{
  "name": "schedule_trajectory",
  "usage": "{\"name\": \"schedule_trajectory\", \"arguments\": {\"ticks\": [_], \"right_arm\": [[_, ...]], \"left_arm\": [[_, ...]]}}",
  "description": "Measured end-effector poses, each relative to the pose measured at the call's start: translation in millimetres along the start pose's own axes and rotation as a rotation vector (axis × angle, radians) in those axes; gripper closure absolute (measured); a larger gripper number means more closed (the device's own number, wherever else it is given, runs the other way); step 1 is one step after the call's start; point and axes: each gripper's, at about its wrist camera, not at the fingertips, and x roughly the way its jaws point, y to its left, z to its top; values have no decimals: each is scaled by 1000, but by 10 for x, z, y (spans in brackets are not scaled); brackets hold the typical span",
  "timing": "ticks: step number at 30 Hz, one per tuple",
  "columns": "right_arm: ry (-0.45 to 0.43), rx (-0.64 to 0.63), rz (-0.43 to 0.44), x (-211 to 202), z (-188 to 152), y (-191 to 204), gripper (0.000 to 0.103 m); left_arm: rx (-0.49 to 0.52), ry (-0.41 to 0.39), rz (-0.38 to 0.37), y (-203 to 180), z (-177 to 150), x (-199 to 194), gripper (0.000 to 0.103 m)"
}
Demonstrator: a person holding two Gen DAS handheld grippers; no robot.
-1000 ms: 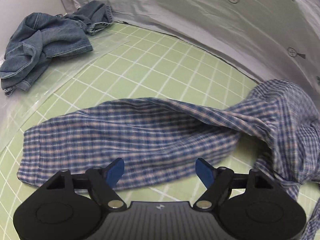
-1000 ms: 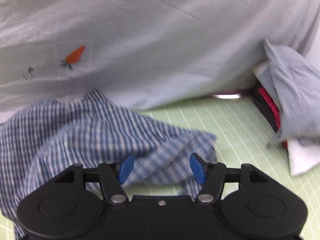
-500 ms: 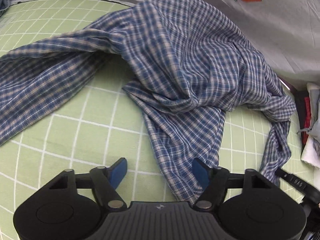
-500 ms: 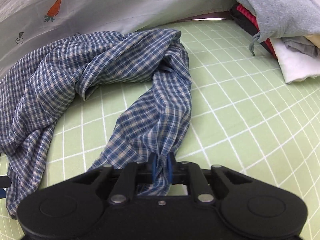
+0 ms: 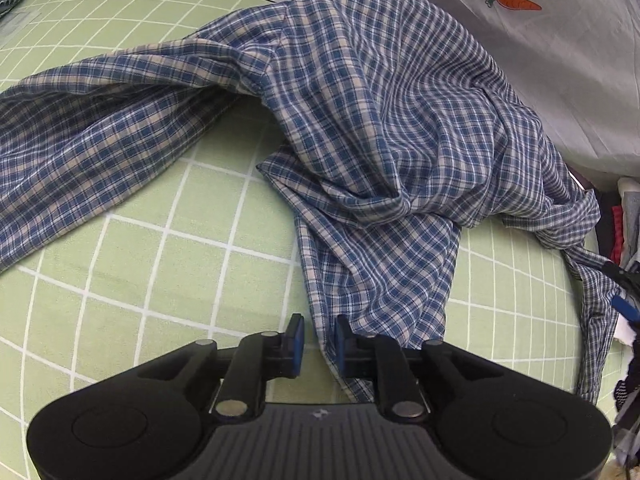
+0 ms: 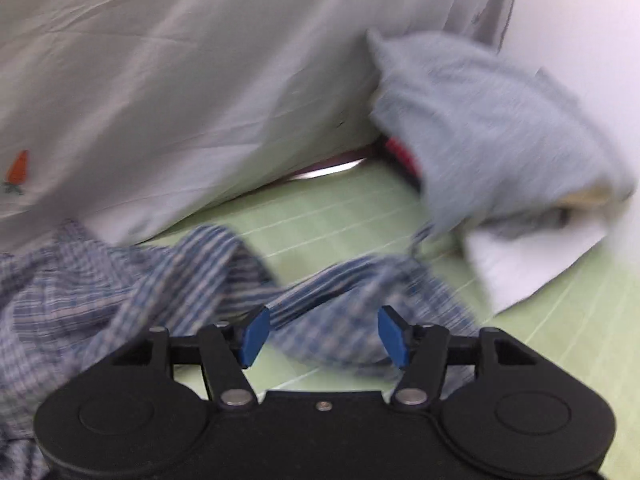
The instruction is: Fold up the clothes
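Observation:
A blue plaid shirt (image 5: pixel 380 128) lies crumpled on the green grid mat (image 5: pixel 140 264), one sleeve stretched to the left. My left gripper (image 5: pixel 318 344) is nearly shut, its blue pads closing around the shirt's near hem, with a small gap still showing. In the right wrist view, blurred by motion, my right gripper (image 6: pixel 324 334) is open and empty, just above a bunched part of the plaid shirt (image 6: pixel 168 280). The right gripper's blue tip also shows at the right edge of the left wrist view (image 5: pixel 624 306).
A grey sheet with a carrot print (image 5: pixel 512 0) hangs behind the mat. A stack of folded clothes, with a grey garment (image 6: pixel 492 132) on top and a white one (image 6: pixel 532 256) below, sits at the right.
My left gripper has closed from wide open to nearly shut on the shirt's hem. My right gripper has let go of the plaid fabric, opened, and swung up towards the stack.

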Motion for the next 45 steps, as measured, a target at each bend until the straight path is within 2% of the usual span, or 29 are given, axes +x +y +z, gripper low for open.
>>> {"name": "schedule_trajectory", "arguments": {"ticks": [2,5,8,10,11,12,13,14,15,17,21,27,30,33,36,40,42,45], "right_arm": [[60,36,111,91,-176,226,37],[104,0,205,212,-368,628,38],[129,-65,232,338,-477,959,50],[124,-101,238,400,-505,1112,54],[118,-116,238,426,-505,1167,60],[112,-130,237,451,-499,1212,64],[105,-144,239,469,-492,1248,76],[97,-153,249,476,-481,1269,93],[88,-159,263,467,-469,1281,101],[71,-183,269,424,-408,1273,102],[23,-200,289,143,-246,1061,102],[-73,-190,339,-599,74,589,103],[-124,-133,390,-1076,225,279,103],[-162,-19,441,-1358,314,-44,103],[-138,-43,315,-1285,220,-132,103],[-57,83,334,-1205,-1,-325,102],[-63,67,282,-1300,-122,-356,102],[-77,62,249,-1479,-249,-461,102]], "left_arm": [[-4,7,-17,-17,-8,5,73],[-6,19,-38,-45,-22,17,73],[3,17,-44,-73,-8,33,73],[-1,13,-51,-59,-4,35,75],[0,12,-52,-49,-1,35,76],[2,11,-53,-38,2,35,85],[3,13,-45,-26,8,47,100],[-8,14,-50,-1,21,56,103],[-20,15,-58,25,35,64,103],[-53,-10,-57,94,41,6,103],[-70,-152,-64,275,51,-606,103],[-92,-370,-74,548,66,-1551,103],[-103,-479,-79,685,74,-2024,103],[-162,-461,-33,857,13,-1968,103],[-224,-436,15,1030,-50,-1885,103],[-292,-381,35,1261,-345,-1831,103],[-303,-369,35,1309,-526,-1856,103],[-293,-374,49,1347,-764,-1982,103]]}}
